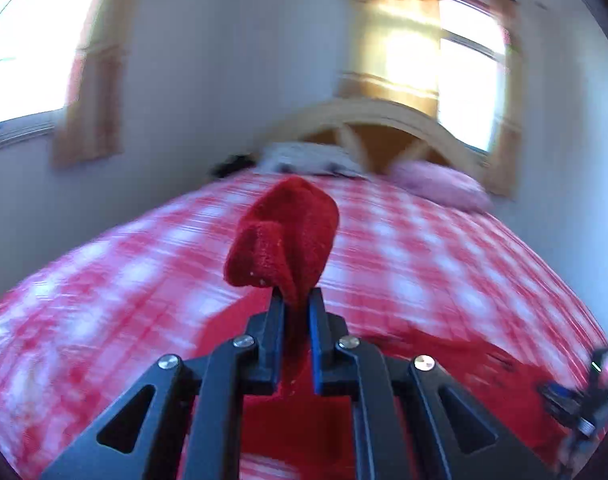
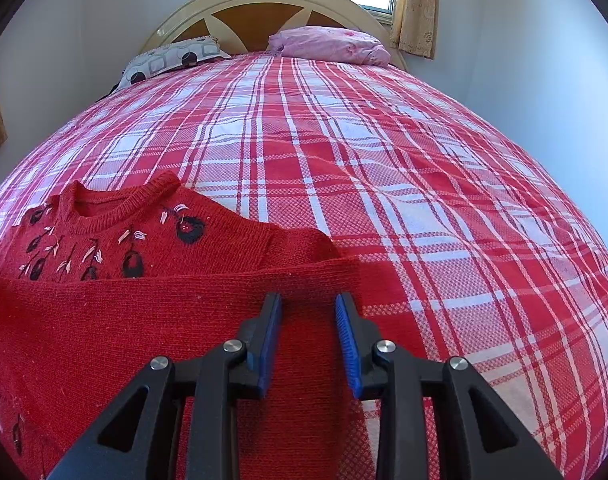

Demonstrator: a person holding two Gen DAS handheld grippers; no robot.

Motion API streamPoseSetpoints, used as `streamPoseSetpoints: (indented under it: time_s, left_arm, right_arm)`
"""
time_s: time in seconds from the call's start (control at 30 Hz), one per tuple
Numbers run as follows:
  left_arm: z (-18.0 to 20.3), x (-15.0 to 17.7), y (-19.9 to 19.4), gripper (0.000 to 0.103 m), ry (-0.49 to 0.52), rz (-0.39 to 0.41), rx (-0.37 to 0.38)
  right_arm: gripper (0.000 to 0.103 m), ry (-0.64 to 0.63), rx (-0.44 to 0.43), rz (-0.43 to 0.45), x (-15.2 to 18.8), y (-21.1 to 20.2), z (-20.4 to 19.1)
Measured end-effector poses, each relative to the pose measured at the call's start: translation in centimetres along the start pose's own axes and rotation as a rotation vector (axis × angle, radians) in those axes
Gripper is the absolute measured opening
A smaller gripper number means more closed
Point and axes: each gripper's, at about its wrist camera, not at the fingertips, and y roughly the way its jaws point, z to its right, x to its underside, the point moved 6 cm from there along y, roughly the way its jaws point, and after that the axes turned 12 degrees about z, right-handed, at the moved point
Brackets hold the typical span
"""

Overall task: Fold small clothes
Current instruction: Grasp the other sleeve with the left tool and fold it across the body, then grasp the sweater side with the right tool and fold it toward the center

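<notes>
The soft, floppy red sweater [image 2: 152, 300] droops from the left gripper [image 1: 297, 300] pinched tight on its edge, while the right gripper [image 2: 309, 312], jaws partly apart over a fold, pinches nothing.

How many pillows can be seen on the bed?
2. A grey patterned pillow lies at the head of the bed on the left, and a pink pillow lies at the head on the right. Others may be hidden outside the views.

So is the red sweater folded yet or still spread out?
Partly folded: the red sweater has its lower part doubled up over the embroidered chest, and the left gripper pinches a bunched end.
</notes>
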Motion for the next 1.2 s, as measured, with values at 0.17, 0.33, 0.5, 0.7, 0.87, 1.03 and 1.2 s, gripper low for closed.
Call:
streamPoseSetpoints:
  time_s: [0.17,0.33,0.5,0.7,0.87,1.03,1.2]
  left_arm:
    - [11.5,6.8,1.4,0.012,0.164,-0.105,0.138]
    - [15.9,13.7,1.5,0.02,0.334,-0.314,0.209]
    - [14.3,11.9,-3.5,0.081,0.315,-0.264,0.287]
    - [7.4,10.6,-6.1,0.092,0.208,-0.225,0.184]
    - [1.1,13.8,-2.6,0.091,0.083,-0.353,-0.017]
    - [-1.9,14.4,-1.8,0.09,-0.133,-0.394,-0.051]
    - [-1.5,14.9,-1.7,0.092,-0.121,-0.398,-0.055]
  right_arm:
    - [0.03,0.004,-0.002,0.001,0.0,0.0,-0.1]
    - [0.03,0.007,-0.006,0.002,0.0,0.0,-0.1]
    - [0.031,0.022,-0.018,0.0,0.1,0.0,0.0]
    - [0.031,0.106,-0.096,0.04,-1.9,-2.5,-0.1]
    - [0.065,0.22,-0.393,0.052,-3.1,-6.9,-5.3]
    - [0.065,0.079,-0.449,-0.078,0.3,-5.7,-12.3]
    - [0.049,-0.006,-0.4,-0.068,1.5,-4.6,-15.4]
